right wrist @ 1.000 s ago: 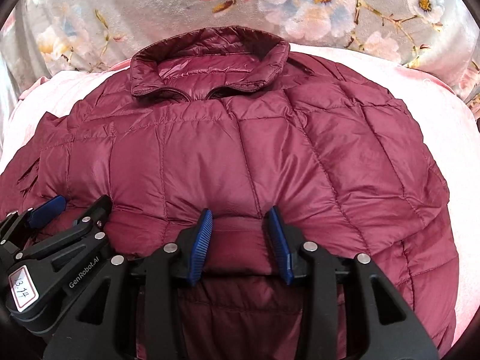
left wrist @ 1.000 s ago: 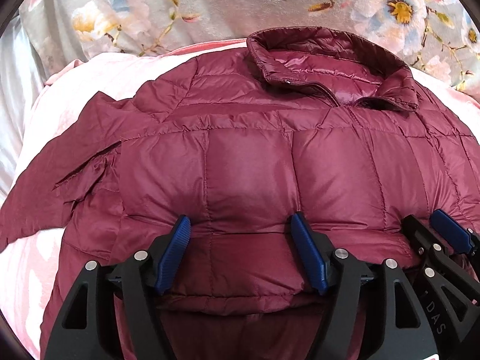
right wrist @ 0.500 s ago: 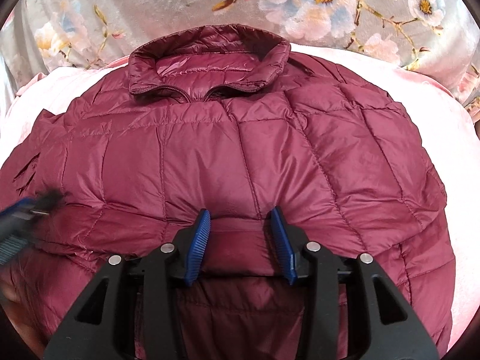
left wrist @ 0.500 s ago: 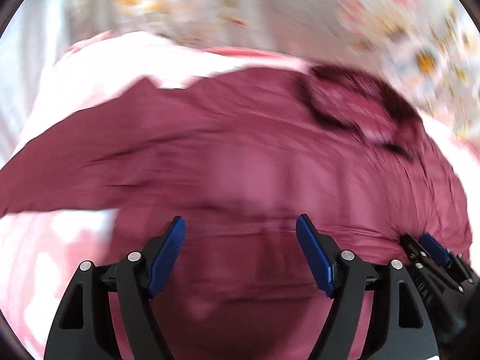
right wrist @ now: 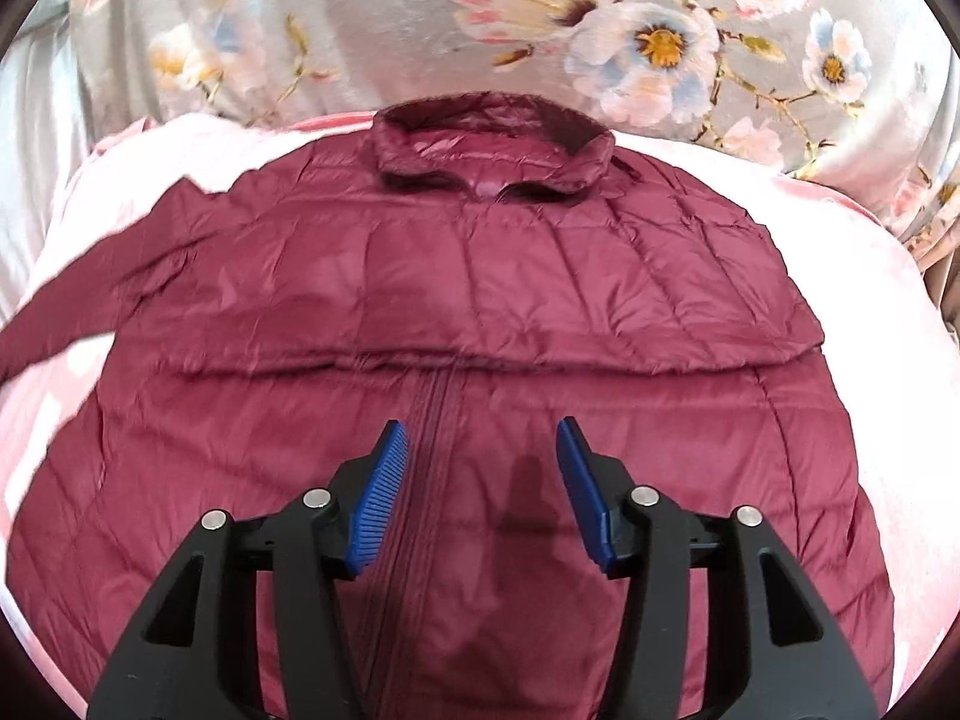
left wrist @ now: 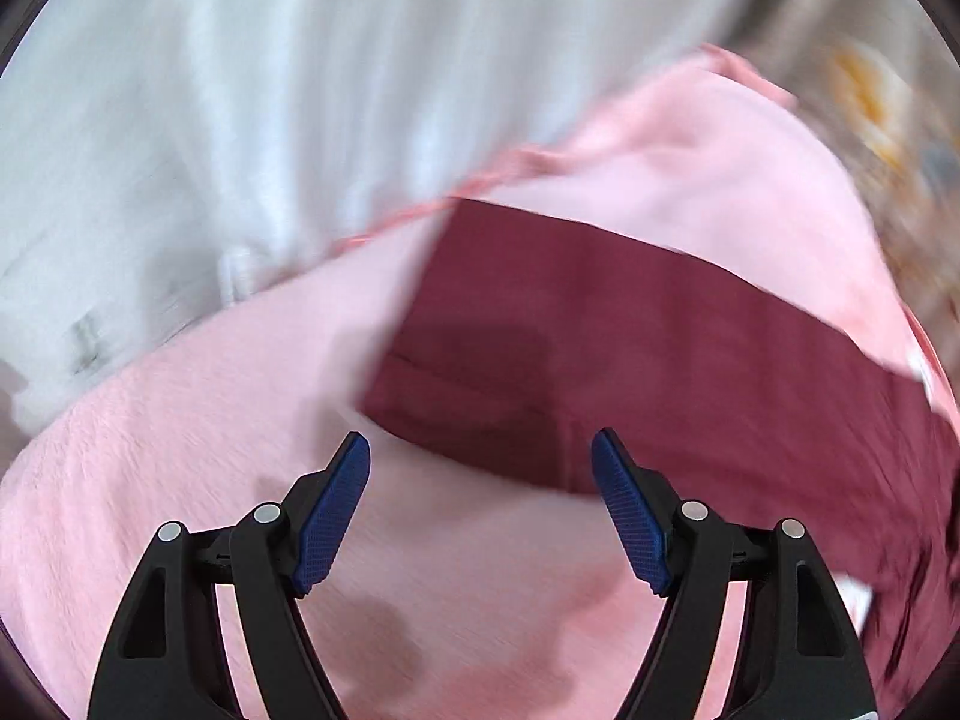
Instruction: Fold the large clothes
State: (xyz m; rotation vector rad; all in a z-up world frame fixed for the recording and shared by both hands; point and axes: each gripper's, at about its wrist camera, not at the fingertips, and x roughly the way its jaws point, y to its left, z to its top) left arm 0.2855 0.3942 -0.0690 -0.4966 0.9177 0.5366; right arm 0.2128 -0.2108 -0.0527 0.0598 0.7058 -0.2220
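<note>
- Right wrist view: puffy quilted maroon jacket [right wrist: 480,276] lies folded across a fuzzy pink blanket [right wrist: 870,312]; right claw [right wrist: 482,441], opening with nothing pinched, hovers over the zipper [right wrist: 435,420], having earlier pinched the hem.
- Left claw [left wrist: 480,450], spread and empty, has swung away to the flat sleeve [left wrist: 600,324].

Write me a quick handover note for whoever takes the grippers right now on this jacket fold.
Left hand-held gripper: open, empty, over the pink blanket by the end of the jacket's outstretched sleeve; that view is blurred.
Right hand-held gripper: jaws opening, nothing between them, above the maroon puffer jacket near its zipper.
Jacket lies on the blanket, collar toward the floral fabric.
Done: a fold ridge runs across the body.
Left: the outstretched sleeve, probably next, then the remaining folds.
</note>
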